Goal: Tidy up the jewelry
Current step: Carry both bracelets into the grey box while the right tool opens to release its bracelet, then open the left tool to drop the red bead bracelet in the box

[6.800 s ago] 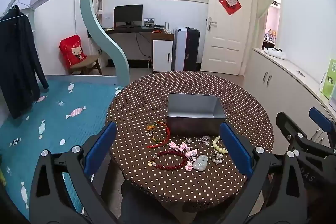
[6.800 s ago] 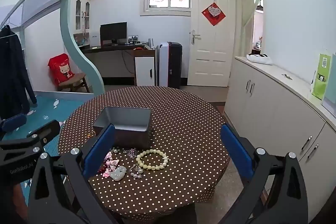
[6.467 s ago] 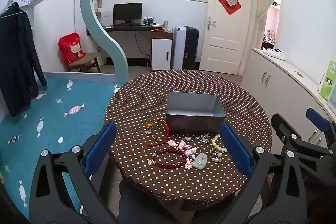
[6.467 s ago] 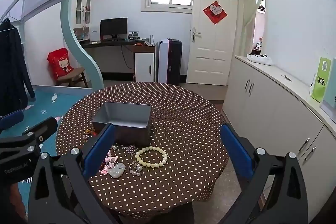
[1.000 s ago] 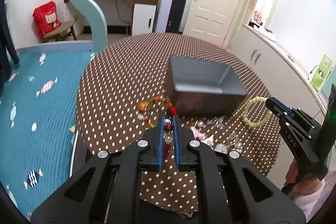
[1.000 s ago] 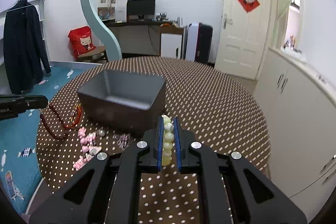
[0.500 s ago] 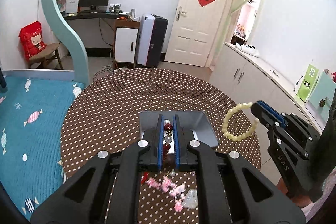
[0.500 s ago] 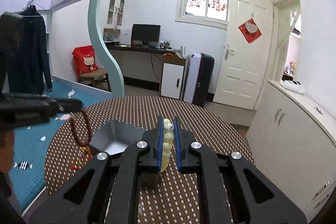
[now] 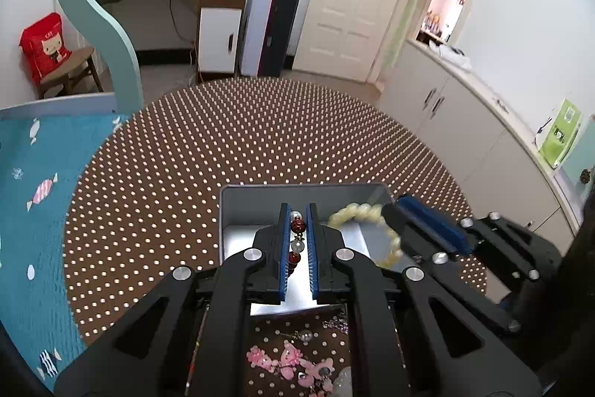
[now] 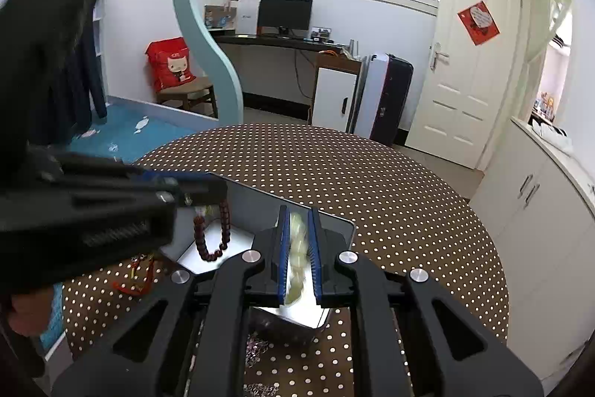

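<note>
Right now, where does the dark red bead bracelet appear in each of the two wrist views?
Left wrist view: the dark red bead bracelet sits centre, pinched between the left gripper fingers, above the metal box.
Right wrist view: it hangs left of centre as a loop from the left gripper, over the box.
Shared landmark: the metal box on the polka-dot table.

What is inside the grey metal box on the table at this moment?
The metal box floor looks bare where visible. The dark red bracelet and pale bracelet hang above it, gripped. Grippers cover its near part.
</note>
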Tool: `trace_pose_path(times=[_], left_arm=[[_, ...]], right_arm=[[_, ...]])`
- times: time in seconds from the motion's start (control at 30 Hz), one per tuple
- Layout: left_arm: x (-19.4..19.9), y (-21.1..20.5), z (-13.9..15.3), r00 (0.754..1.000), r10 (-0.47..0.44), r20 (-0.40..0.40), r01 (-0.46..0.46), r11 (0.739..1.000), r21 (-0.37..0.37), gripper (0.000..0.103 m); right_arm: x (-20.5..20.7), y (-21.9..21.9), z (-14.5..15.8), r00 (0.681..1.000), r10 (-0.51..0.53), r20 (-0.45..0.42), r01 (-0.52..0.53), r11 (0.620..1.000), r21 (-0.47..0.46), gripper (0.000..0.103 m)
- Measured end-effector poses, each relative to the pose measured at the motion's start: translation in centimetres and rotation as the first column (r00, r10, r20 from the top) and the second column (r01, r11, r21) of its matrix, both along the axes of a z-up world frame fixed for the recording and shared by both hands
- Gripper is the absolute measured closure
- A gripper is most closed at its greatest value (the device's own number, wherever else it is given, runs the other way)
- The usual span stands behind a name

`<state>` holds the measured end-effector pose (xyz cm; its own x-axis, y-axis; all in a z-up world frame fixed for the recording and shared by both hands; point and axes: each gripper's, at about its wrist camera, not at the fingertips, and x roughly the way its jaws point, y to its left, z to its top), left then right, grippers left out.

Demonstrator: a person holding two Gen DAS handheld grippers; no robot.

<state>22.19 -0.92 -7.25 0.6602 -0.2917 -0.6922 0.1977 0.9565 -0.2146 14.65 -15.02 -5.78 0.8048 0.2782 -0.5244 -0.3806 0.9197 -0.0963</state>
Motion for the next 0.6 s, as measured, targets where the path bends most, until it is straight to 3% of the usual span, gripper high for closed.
trace_pose_path(times=[0.03,0.1,0.17,0.53,0.6], left_arm=[[0.3,-0.4,-0.3,1.000,-0.002,-0.009,0.002,1.000,0.002,0.095],[0.8,-0.7,-1.1,1.000,-0.005,-0.022,0.006,1.000,0.009,0.095],[1.1,-0.9,-1.6,1.000,-0.012,-0.028,0.012,1.000,0.014,0.095],[0.4,-1.7,-3.0,0.999,-0.006,-0.036,0.009,0.996,0.087,0.093],[0.1,-1.6,-3.2,0.999,0.003,-0.040,0.001,0.995,0.100,0.077]], right_arm=[[0.0,-0.2,0.1,1.000,-0.003,0.001,0.003,1.000,0.008,0.089],[0.0,-0.8,0.3,0.999,-0.029,0.015,0.029,0.999,0.016,0.064],[0.1,-1.5,0.3,0.997,-0.073,0.025,0.073,0.997,0.009,0.050],[-0.3,-4.4,-1.2,0.981,-0.191,-0.043,0.193,0.980,0.045,0.037],[-0.7,-4.5,-1.3,0.979,-0.198,-0.045,0.200,0.979,0.048,0.032]])
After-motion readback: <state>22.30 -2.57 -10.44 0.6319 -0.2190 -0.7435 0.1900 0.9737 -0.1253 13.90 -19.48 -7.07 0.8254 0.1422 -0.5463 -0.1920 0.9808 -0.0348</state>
